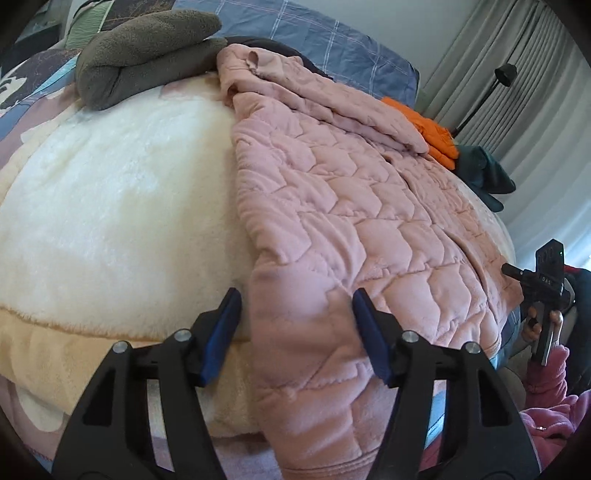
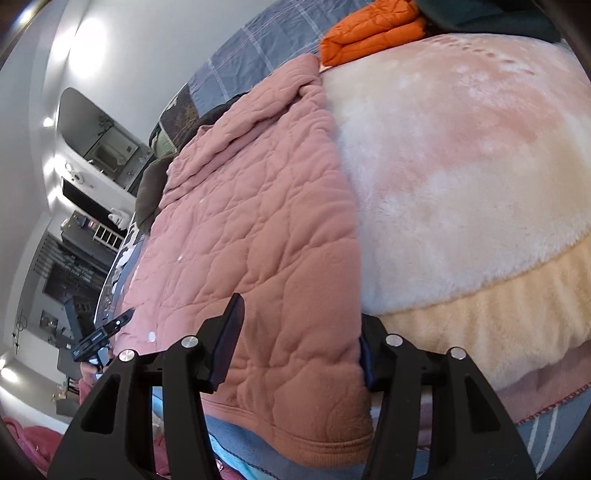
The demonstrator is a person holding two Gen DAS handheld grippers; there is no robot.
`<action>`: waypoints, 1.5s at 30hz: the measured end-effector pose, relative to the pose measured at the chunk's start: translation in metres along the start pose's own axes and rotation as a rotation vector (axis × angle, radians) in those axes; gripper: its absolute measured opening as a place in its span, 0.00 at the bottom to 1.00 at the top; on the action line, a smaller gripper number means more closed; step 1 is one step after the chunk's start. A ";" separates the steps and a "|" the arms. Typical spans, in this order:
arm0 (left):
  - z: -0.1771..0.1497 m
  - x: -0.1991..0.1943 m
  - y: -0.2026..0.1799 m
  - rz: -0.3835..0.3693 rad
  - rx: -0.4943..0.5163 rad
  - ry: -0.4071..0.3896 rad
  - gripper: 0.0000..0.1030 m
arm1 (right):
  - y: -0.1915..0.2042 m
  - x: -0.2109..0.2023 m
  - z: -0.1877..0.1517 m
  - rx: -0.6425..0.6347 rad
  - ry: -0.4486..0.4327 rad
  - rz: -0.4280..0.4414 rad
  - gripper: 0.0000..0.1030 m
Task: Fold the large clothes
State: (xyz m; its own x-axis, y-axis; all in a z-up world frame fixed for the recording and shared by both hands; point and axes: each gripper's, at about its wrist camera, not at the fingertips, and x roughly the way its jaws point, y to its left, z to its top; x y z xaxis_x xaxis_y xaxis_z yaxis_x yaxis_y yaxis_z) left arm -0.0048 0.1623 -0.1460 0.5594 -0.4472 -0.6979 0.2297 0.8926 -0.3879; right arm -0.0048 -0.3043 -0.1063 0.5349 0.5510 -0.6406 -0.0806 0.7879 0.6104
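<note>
Left wrist view: pink quilted jacket [image 1: 332, 206] lies lengthwise on the cream fleece blanket [image 1: 110, 206], sides apparently folded in, lengthwise fold still to come.

Left gripper [image 1: 295, 328] straddles the jacket's hem corner at lower centre, jaws part open with cloth between them; whether the pads pinch yet I cannot tell. In the right wrist view the right gripper [image 2: 299, 347] sits likewise over the other hem corner at lower centre, its grip equally unclear. Folded grey garment [image 1: 144, 51] upper left and orange garment [image 2: 369, 29] at the top look finished.
</note>
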 end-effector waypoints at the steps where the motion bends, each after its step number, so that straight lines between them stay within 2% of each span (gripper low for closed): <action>1: 0.004 0.003 -0.005 -0.007 0.009 0.003 0.46 | 0.003 0.003 0.003 0.001 0.001 0.021 0.34; 2: 0.006 0.005 -0.009 -0.016 0.017 0.000 0.24 | 0.006 0.005 0.007 0.005 -0.003 0.043 0.18; 4: 0.015 -0.002 -0.023 -0.009 0.021 -0.052 0.13 | 0.010 0.004 0.015 0.021 -0.040 0.048 0.12; 7: 0.027 -0.030 -0.044 -0.013 0.063 -0.169 0.11 | 0.023 -0.018 0.028 0.036 -0.138 0.128 0.10; 10: 0.040 -0.071 -0.064 -0.021 0.109 -0.288 0.10 | 0.050 -0.058 0.037 -0.011 -0.246 0.195 0.09; 13: 0.046 -0.111 -0.080 -0.058 0.135 -0.379 0.09 | 0.074 -0.098 0.032 -0.080 -0.343 0.212 0.09; 16: 0.035 -0.143 -0.092 -0.037 0.188 -0.434 0.11 | 0.092 -0.136 0.012 -0.174 -0.405 0.186 0.09; 18: 0.023 -0.155 -0.093 -0.001 0.219 -0.428 0.13 | 0.097 -0.146 -0.001 -0.219 -0.391 0.131 0.10; 20: 0.018 -0.150 -0.083 -0.015 0.165 -0.362 0.14 | 0.088 -0.134 -0.007 -0.181 -0.320 0.104 0.11; 23: 0.012 -0.130 -0.072 -0.016 0.137 -0.296 0.14 | 0.075 -0.112 -0.012 -0.130 -0.258 0.104 0.11; 25: 0.013 -0.117 -0.073 -0.007 0.137 -0.274 0.14 | 0.071 -0.101 -0.007 -0.104 -0.253 0.108 0.11; 29: 0.027 -0.116 -0.078 -0.009 0.155 -0.309 0.14 | 0.079 -0.101 0.011 -0.093 -0.295 0.144 0.11; 35: 0.056 -0.117 -0.077 0.001 0.124 -0.363 0.16 | 0.083 -0.102 0.036 -0.104 -0.358 0.132 0.11; 42: 0.077 -0.109 -0.069 0.006 0.083 -0.383 0.16 | 0.079 -0.093 0.052 -0.101 -0.397 0.098 0.11; 45: 0.089 -0.104 -0.065 0.010 0.063 -0.395 0.16 | 0.082 -0.087 0.061 -0.120 -0.436 0.047 0.11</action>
State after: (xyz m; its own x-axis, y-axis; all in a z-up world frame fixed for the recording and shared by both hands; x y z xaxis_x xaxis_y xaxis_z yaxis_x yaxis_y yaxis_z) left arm -0.0077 0.1560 0.0054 0.8224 -0.3933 -0.4111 0.2645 0.9041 -0.3357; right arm -0.0065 -0.3047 0.0280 0.8304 0.4400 -0.3419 -0.1965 0.8054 0.5592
